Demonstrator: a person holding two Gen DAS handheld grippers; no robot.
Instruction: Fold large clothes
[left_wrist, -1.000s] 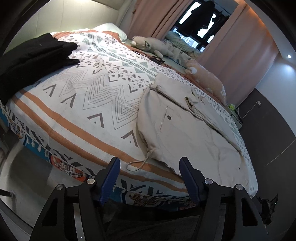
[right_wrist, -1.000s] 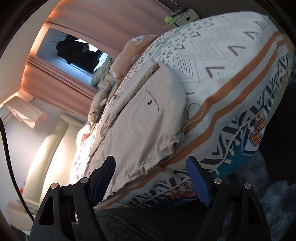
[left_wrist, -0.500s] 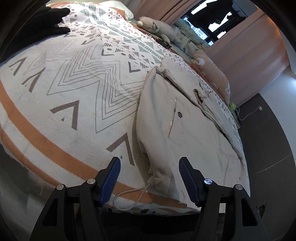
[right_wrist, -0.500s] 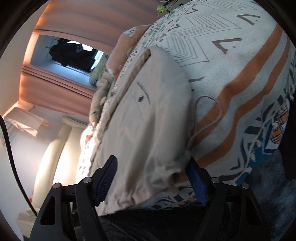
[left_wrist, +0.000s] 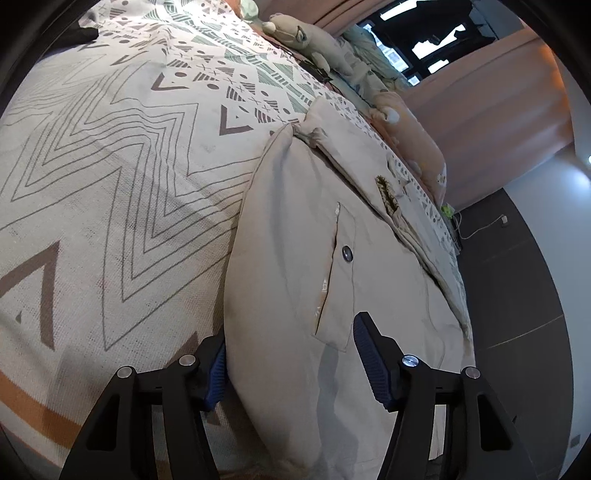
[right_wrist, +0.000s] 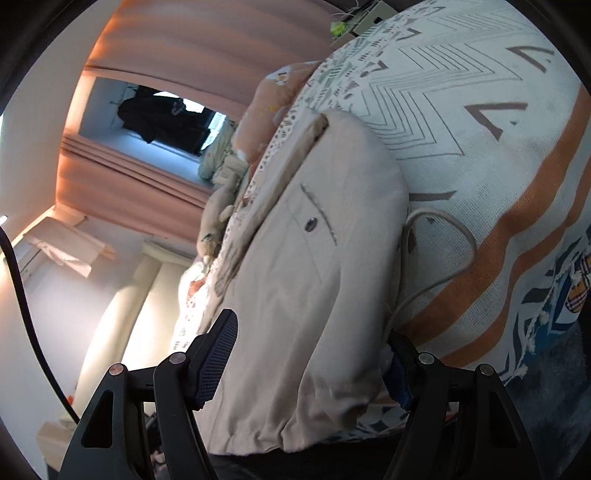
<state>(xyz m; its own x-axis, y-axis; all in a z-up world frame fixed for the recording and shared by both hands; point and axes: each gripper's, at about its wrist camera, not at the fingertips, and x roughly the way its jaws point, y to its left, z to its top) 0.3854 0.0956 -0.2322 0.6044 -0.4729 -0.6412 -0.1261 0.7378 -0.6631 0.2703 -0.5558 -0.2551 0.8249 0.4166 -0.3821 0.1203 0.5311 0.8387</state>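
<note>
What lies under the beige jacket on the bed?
The jacket lies on a patterned blanket with zigzags and orange stripes. A drawcord loops out from its hem onto the blanket. What the jacket itself covers cannot be seen.

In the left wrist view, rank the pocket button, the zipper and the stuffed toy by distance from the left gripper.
From the left gripper:
1. Pocket button, on the jacket just ahead.
2. Zipper, farther up the jacket, slightly right.
3. Stuffed toy, at the bed's far edge by the window.
</note>
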